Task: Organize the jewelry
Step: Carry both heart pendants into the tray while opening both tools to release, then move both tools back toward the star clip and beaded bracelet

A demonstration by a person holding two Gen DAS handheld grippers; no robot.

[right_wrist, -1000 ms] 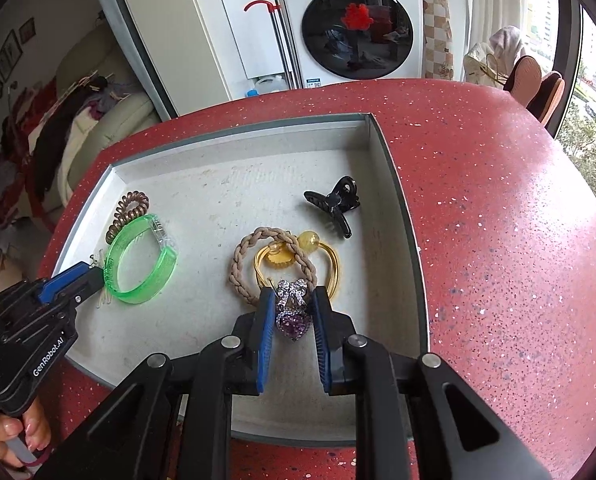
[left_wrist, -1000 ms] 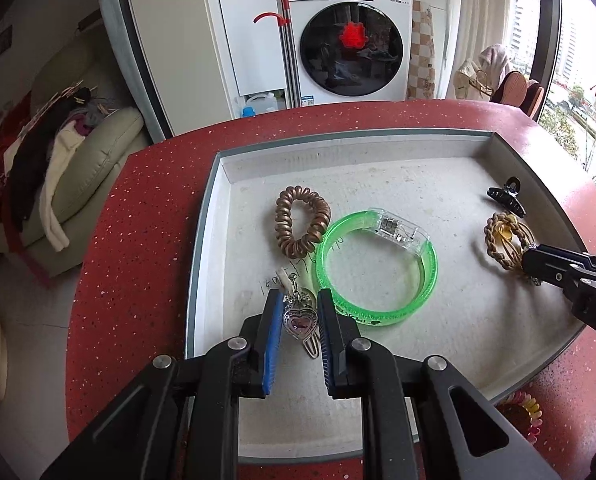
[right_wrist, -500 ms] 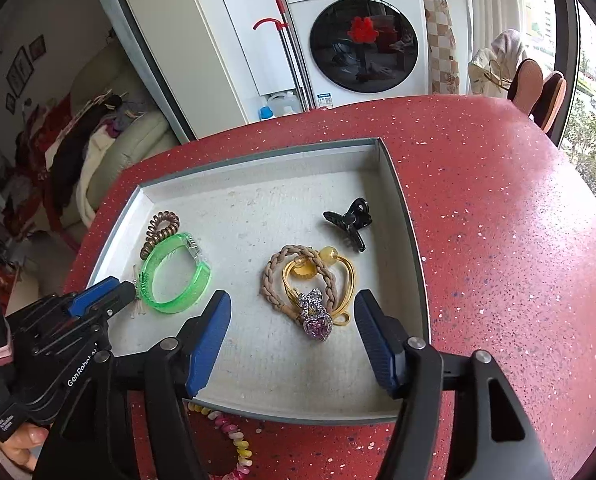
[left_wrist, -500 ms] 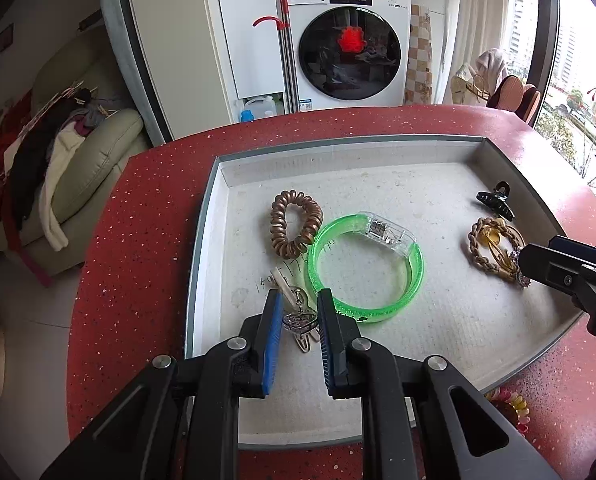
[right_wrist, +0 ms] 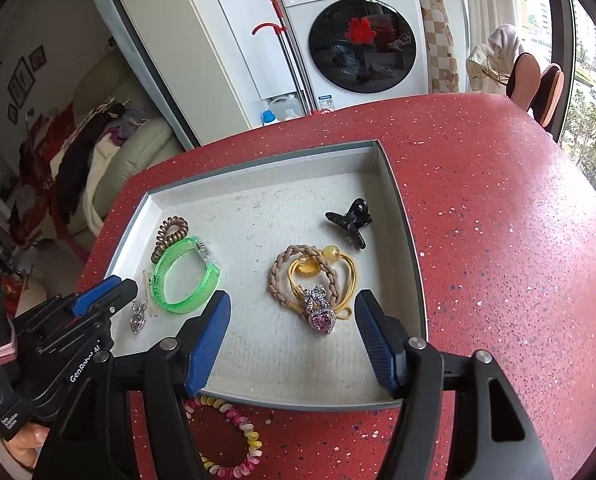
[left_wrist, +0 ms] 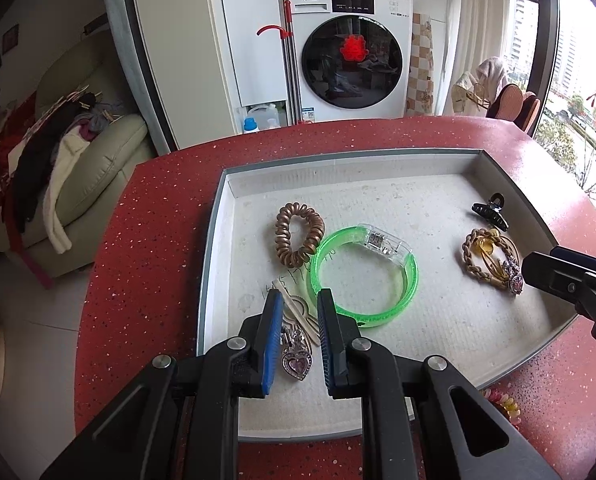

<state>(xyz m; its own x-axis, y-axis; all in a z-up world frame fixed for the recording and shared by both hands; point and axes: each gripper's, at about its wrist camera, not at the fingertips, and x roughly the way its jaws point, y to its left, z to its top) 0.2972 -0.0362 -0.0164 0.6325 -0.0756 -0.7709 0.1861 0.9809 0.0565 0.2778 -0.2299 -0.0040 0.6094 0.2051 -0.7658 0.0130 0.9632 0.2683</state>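
A grey tray (left_wrist: 214,240) on the red table holds the jewelry. My left gripper (left_wrist: 300,294) hovers over its near left corner, jaws narrowly apart; a silver heart pendant (left_wrist: 297,364) and a beige hair clip (left_wrist: 298,312) lie on the tray floor below the gap, untouched. My right gripper (right_wrist: 292,298) stands wide open above a purple heart pendant (right_wrist: 321,316), which rests on a braided beige hair tie (right_wrist: 282,276) and a yellow cord tie (right_wrist: 348,276). A green bracelet (left_wrist: 414,272), a bronze spiral tie (left_wrist: 281,236) and a black claw clip (right_wrist: 350,222) also lie in the tray.
A pastel spiral bracelet (right_wrist: 250,436) lies on the red table just outside the tray's near rim. A hand (right_wrist: 26,440) holds the left gripper's handle. Beyond the table stand a washing machine (left_wrist: 350,52) and a sofa piled with clothes (left_wrist: 78,152).
The right gripper's jaws spread wide and let go of the purple heart pendant, which now lies on the hair ties. Both grippers drew back from the tray floor; the silver pendant stays on it.
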